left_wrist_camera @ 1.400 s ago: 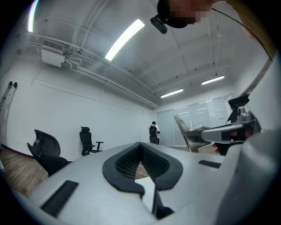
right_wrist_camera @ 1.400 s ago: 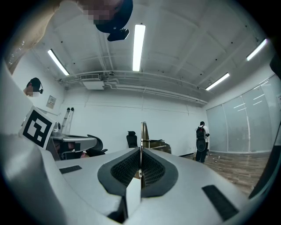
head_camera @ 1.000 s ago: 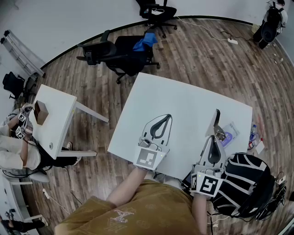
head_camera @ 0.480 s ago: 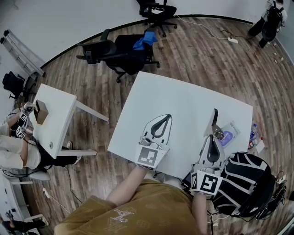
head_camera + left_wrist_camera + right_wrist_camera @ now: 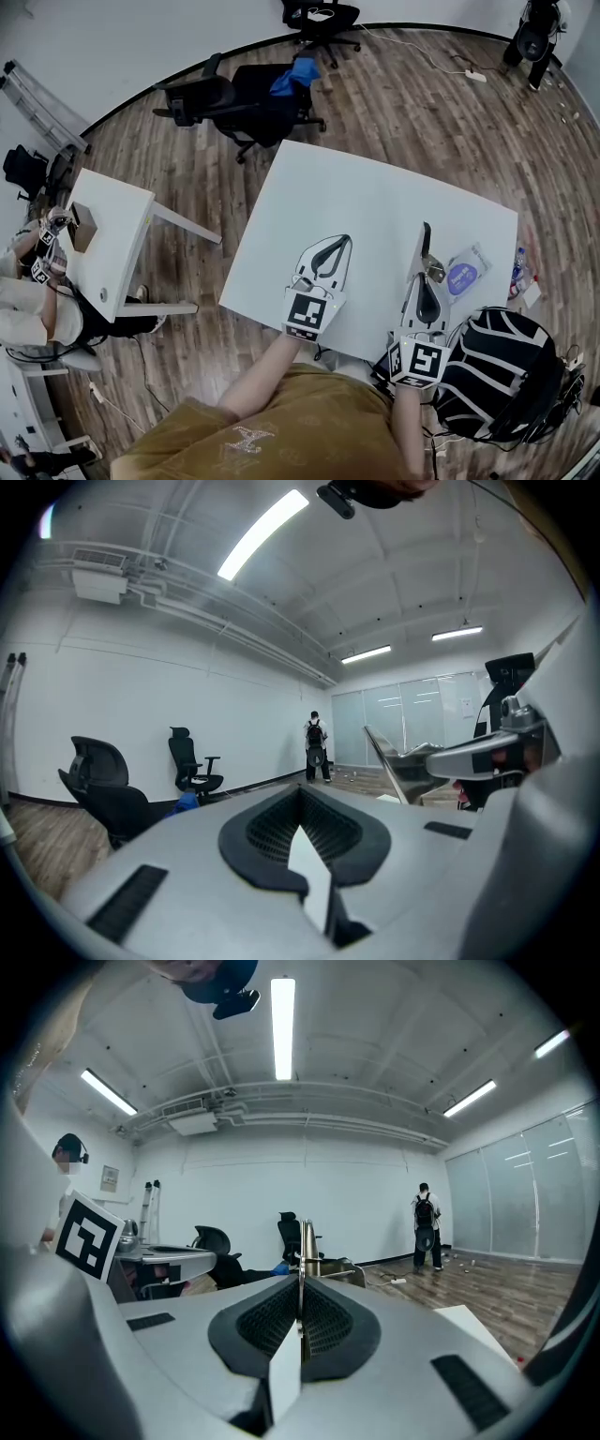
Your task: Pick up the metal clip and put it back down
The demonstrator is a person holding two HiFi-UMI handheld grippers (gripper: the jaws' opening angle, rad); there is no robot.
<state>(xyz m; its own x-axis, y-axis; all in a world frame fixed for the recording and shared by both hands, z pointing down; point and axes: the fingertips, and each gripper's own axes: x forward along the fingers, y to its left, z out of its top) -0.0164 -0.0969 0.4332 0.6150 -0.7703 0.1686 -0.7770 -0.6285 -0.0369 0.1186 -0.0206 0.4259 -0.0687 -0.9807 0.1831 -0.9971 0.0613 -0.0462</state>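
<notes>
The metal clip (image 5: 424,246) is a thin, shiny strip that sticks out ahead of my right gripper (image 5: 421,277) near the front right of the white table (image 5: 356,197). That gripper is shut on its near end. In the right gripper view the clip (image 5: 303,1246) stands edge-on, pinched between the dark pads, with my right gripper (image 5: 301,1283) closed tight. My left gripper (image 5: 342,240) lies near the table's front edge, shut with nothing in it. In the left gripper view its tips (image 5: 302,794) meet, and the clip (image 5: 382,757) shows to the right.
A clear packet with a purple label (image 5: 461,277) lies just right of the clip. A black-and-white backpack (image 5: 497,375) sits by the table's front right corner. Office chairs (image 5: 244,98) stand beyond the table. A small side table (image 5: 108,234) and a seated person (image 5: 28,309) are at the left.
My right gripper has shifted a little left with the clip, away from the purple-labelled packet, and the clip now points more straight ahead. The left gripper has stayed put.
</notes>
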